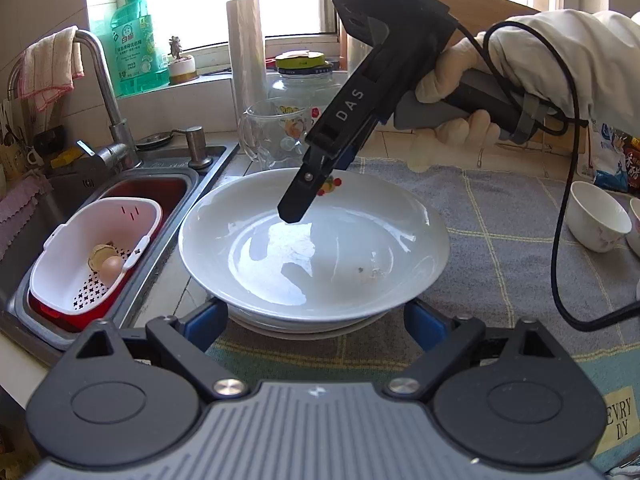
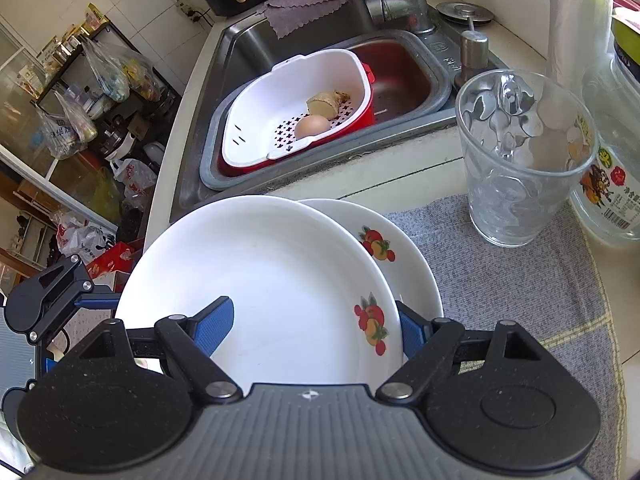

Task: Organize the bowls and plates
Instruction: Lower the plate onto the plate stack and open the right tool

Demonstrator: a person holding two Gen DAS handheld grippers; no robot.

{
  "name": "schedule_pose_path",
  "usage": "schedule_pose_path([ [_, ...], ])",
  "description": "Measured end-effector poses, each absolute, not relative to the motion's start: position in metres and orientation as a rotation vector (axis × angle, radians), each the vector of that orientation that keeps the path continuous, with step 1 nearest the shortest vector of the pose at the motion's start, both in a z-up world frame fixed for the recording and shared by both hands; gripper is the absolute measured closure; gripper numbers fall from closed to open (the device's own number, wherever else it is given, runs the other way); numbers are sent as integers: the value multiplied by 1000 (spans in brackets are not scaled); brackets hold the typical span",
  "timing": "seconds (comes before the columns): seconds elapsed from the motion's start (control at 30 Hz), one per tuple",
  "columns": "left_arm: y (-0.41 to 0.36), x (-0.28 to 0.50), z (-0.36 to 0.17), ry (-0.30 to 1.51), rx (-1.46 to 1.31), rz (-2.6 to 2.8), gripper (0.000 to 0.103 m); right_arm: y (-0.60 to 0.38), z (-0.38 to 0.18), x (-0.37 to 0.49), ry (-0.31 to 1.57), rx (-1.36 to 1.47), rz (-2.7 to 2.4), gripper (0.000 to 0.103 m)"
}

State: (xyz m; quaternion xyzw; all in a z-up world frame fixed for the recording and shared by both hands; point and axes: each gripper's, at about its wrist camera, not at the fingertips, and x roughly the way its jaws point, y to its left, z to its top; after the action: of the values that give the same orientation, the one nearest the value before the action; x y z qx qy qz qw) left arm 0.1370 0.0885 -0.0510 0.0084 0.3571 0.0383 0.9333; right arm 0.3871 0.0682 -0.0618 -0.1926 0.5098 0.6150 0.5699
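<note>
A stack of white plates (image 1: 312,248) sits on a grey checked mat (image 1: 500,216) beside the sink. The top plate (image 2: 260,276) carries a fruit print, and the plate under it (image 2: 404,248) peeks out to the right. My right gripper (image 2: 314,330) is open and straddles the top plate's rim, one pad over the inside and one outside it, neither pressing. From the left wrist view, the right gripper (image 1: 304,204) reaches down over the far rim. My left gripper (image 1: 316,320) is open at the stack's near edge, its pads low on either side. A white bowl (image 1: 596,220) stands far right.
The sink (image 2: 400,76) holds a white colander (image 2: 296,80) with an egg and ginger. A glass mug (image 2: 524,160), a large jar (image 1: 304,84), a plastic roll (image 1: 246,52) and the faucet (image 1: 108,92) stand behind the plates. A cable (image 1: 560,240) hangs over the mat.
</note>
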Motion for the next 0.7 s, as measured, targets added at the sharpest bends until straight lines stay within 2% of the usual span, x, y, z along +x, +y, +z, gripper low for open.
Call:
schedule_pose_path([
  [0.7,94,139,-54,762,-25,69,9,74,-74,382,1207,-467,1405,15],
])
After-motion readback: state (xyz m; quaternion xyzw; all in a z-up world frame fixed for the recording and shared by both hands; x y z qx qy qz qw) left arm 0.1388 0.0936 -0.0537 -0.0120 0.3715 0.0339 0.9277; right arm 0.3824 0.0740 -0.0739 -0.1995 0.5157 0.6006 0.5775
